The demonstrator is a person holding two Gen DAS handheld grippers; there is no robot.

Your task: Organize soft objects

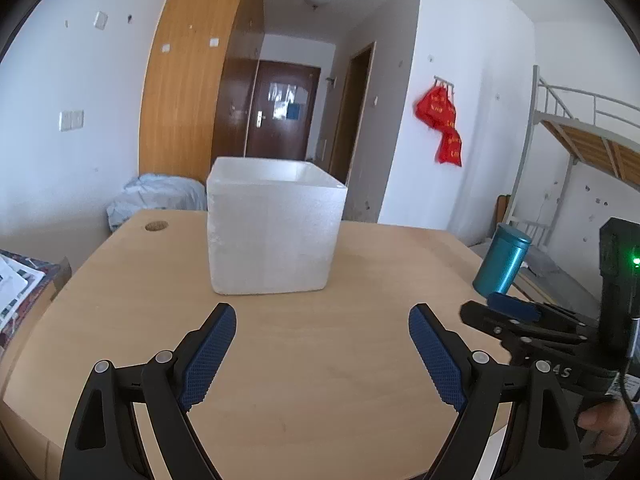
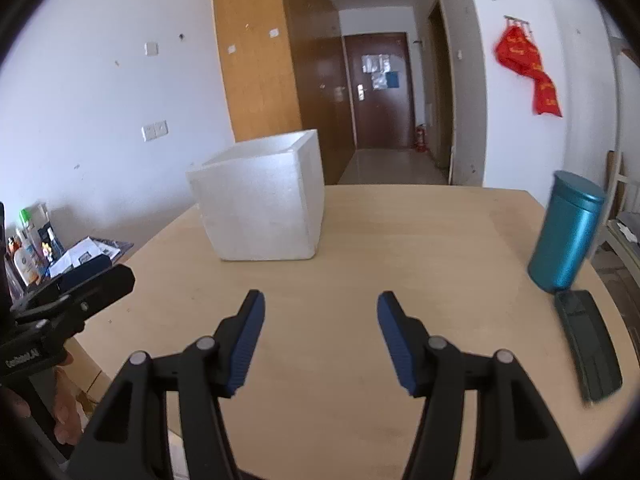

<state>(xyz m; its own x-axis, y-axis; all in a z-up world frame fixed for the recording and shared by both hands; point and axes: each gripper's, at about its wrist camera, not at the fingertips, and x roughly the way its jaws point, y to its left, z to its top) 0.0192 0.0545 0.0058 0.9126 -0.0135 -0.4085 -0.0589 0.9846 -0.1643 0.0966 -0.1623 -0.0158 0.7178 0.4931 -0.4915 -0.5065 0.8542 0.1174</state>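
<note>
Left wrist view: white foam box (image 1: 276, 232) sits mid-frame beyond the released, empty left claw (image 1: 322, 318); its inside is hidden.

Both grippers, left gripper (image 1: 322, 316) and right gripper (image 2: 321, 304), are black with ribbed blue pads and silver rivets

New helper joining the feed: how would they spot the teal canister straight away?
Start at the wooden table with the white foam box on it. At the table's right edge stands the teal canister, upright beside a flat dark case; it is the only round, metallic blue-green thing there.
</note>
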